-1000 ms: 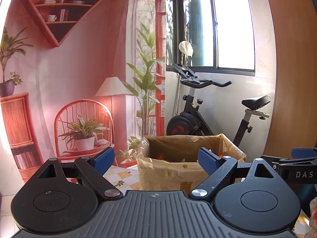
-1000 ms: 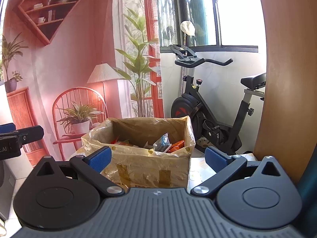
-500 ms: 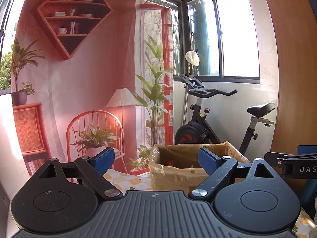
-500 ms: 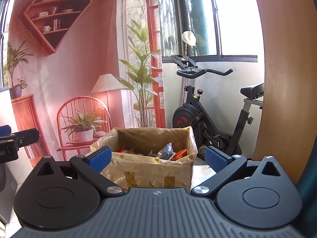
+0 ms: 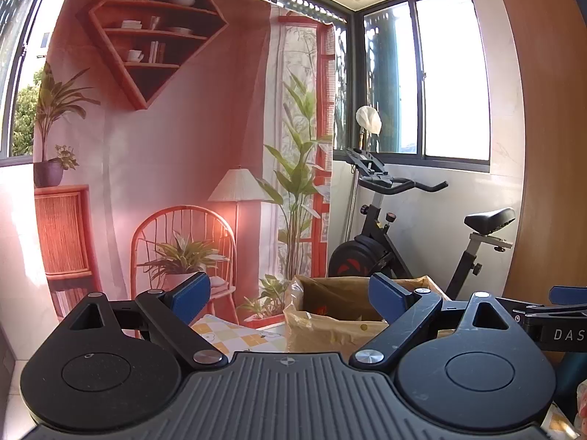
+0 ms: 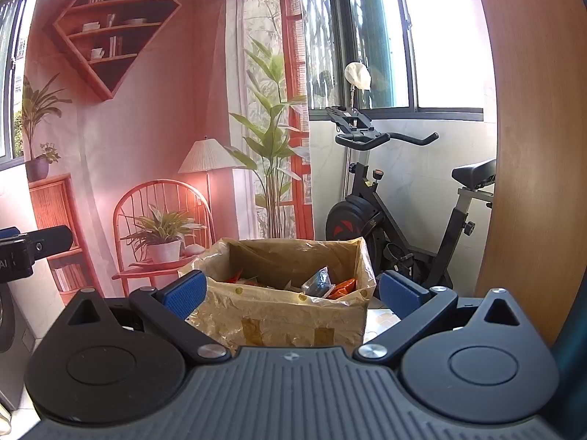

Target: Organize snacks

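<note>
Both grippers are held level, well short of the cardboard box (image 6: 290,293), each with its fingers spread wide and gripping nothing. Ahead of the right gripper (image 6: 291,289) the box sits between the two blue pads, lined with crinkled plastic and holding the snack packets (image 6: 323,284): an orange one and a clear-and-dark one poke up. They look light, soft and crackly, likely slippery, so I would pinch one by a flat sealed edge, not its puffy middle.

The left gripper (image 5: 290,299) sees the box (image 5: 330,315) ahead and towards its right finger, but only the inner wall, no packets. It alone shows the chequered cloth on the worktop (image 5: 234,333).
</note>
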Tool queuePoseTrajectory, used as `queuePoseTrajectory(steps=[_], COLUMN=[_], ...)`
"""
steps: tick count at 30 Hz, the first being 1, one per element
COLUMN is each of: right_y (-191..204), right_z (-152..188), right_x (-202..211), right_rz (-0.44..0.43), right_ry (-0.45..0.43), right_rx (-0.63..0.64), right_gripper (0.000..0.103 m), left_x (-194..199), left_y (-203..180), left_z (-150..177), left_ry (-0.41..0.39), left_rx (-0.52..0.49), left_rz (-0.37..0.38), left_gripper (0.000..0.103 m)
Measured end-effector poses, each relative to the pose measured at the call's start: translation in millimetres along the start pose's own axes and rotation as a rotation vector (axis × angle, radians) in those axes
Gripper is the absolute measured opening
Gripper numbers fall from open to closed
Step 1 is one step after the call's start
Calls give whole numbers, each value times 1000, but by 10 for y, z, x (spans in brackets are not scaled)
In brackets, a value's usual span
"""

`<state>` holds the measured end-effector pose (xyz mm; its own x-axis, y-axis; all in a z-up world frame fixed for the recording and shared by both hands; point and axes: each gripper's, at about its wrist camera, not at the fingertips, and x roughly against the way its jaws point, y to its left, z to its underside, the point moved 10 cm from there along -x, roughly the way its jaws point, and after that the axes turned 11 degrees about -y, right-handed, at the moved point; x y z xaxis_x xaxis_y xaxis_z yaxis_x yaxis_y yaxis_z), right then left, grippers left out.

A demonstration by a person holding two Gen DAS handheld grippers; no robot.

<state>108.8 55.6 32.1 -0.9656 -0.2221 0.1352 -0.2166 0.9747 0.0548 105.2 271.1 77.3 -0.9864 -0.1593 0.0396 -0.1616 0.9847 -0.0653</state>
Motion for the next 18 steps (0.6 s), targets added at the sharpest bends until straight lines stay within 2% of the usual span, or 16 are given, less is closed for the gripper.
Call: queuePoseTrajectory(steps=[18], right_y=[-46], right_z=[19], right_x=[57], right_rz=[1], right_ry=[-3], right_rx=[-3], right_gripper=[103], left_x=[-33], left_y=[12], left_z=[44], left_ry=[23], left_rx=[16], left_rz=[12], left_gripper=[96])
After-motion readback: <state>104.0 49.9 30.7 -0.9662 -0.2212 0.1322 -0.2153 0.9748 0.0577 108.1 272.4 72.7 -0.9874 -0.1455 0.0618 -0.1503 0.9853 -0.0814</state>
